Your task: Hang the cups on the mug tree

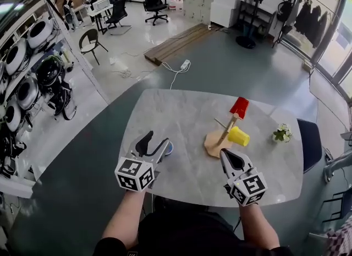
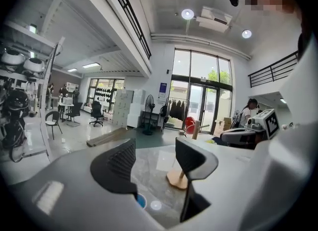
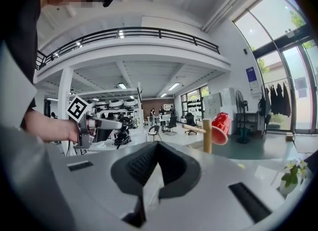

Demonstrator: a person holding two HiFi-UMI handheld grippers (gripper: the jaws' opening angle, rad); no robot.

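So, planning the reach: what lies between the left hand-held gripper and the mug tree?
Head view: a small blue object beside the left hand-held gripper, then bare table up to the mug tree.

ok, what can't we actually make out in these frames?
The blue thing by the left gripper: head view, jaws cover most; left gripper view shows only a sliver under them. Cup or not, unclear.
The yellow cup: head view too small to tell whether it hangs on a mug tree peg; right gripper view, the right gripper body covers nearly all of it.
Mug tree base: right gripper view, same body hides it.
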